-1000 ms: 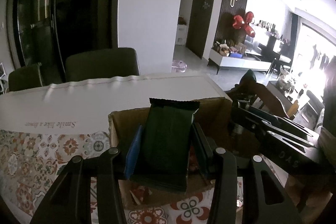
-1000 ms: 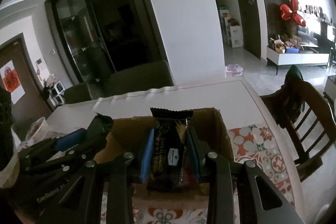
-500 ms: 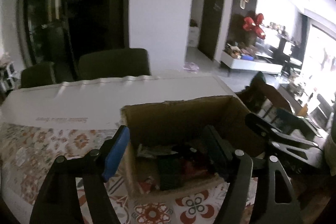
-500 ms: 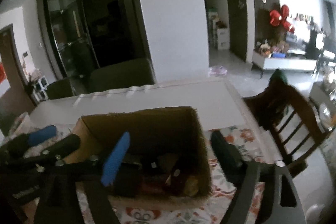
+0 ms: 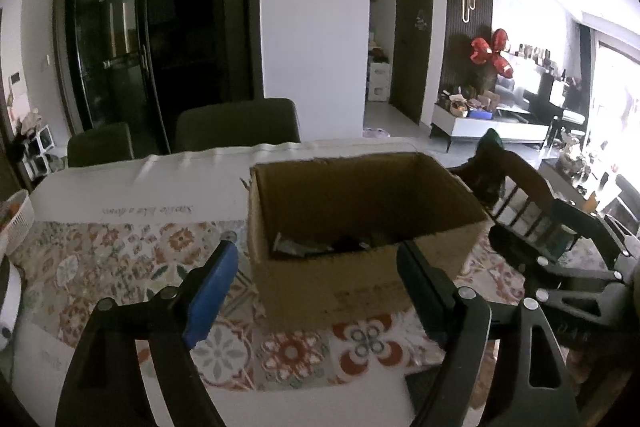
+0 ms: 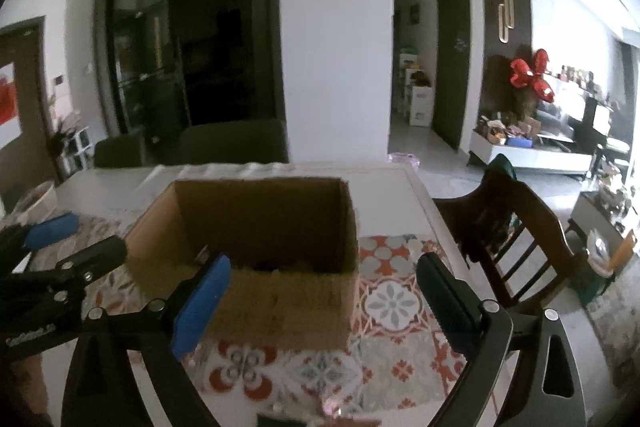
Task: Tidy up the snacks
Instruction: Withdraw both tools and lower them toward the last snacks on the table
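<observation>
An open cardboard box (image 5: 352, 279) stands on the patterned tablecloth; it also shows in the right wrist view (image 6: 280, 303). Snack packets (image 5: 320, 246) lie at its bottom, mostly hidden by the front wall. My left gripper (image 5: 316, 279) is open and empty, held back from the box's near side. My right gripper (image 6: 324, 287) is open and empty, also in front of the box. The right gripper shows at the right of the left wrist view (image 5: 568, 267); the left gripper shows at the left of the right wrist view (image 6: 60, 251).
A wooden chair (image 6: 516, 239) stands at the table's right side. Two dark chairs (image 5: 236, 123) stand at the far side. A white basket (image 5: 16, 215) sits at the table's left edge. A dark flat object (image 5: 424, 391) lies near the front edge.
Both grippers opened and dropped their dark snack packets into the box, then pulled back and away from it.
</observation>
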Motion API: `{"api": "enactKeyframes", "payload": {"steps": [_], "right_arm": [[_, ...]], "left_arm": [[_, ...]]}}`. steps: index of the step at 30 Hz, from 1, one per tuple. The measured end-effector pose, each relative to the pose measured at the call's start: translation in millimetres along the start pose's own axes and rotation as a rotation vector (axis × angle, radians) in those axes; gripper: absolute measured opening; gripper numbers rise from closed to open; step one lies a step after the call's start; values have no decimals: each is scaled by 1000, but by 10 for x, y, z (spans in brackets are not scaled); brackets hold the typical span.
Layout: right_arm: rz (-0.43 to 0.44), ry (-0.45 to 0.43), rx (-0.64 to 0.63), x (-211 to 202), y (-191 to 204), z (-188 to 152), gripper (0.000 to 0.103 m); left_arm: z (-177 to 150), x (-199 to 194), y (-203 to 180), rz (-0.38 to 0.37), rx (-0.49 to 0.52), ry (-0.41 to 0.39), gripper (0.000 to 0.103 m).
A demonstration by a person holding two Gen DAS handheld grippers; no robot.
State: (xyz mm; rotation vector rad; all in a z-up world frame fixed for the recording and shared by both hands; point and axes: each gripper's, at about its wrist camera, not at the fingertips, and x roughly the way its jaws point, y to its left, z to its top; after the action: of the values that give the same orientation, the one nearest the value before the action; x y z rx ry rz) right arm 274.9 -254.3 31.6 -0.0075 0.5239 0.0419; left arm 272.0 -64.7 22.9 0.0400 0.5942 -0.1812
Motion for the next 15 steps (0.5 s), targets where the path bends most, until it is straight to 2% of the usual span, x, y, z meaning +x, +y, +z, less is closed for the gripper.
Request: {"api": "enactKeyframes", "payload": {"steps": [4,11,15], "right_arm": [[6,5,-31,-182,-26,-115,95],[28,18,-22,-417,-158,-330,95],[42,58,-44,-467,-211,-507,94]], "left_arm": [[-152,-103,-87,-6,-3,12,83],[-441,-192,-307,-61,12,71,82],[-584,-146,-427,-84,20,118,81]]}}
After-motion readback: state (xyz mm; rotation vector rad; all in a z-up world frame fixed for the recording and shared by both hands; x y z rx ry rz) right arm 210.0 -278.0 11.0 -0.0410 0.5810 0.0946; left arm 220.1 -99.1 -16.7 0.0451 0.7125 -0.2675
